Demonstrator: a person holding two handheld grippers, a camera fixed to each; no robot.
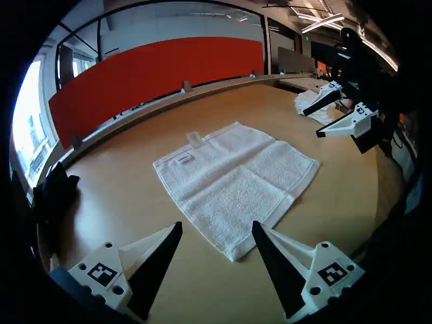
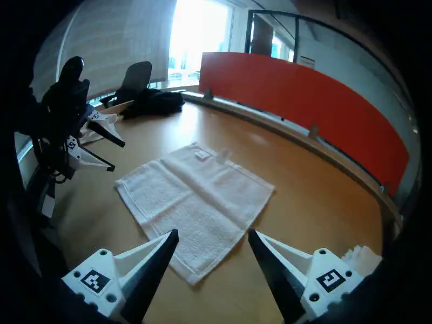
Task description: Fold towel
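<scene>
A white towel lies spread flat on the wooden table, with a small label near its far edge. My left gripper hovers over the towel's near corner, open, with nothing between its fingers. From the opposite side, the towel lies just ahead of my right gripper, which is also open and holds nothing. Each gripper can be seen from the other side: the right gripper hangs in the air at the far right of the towel, and the left gripper at the towel's left, both open.
A red partition runs along the table's far edge. A pile of white cloths sits on the table beyond the right gripper. A black chair with a dark garment stands by the window. Bare table surrounds the towel.
</scene>
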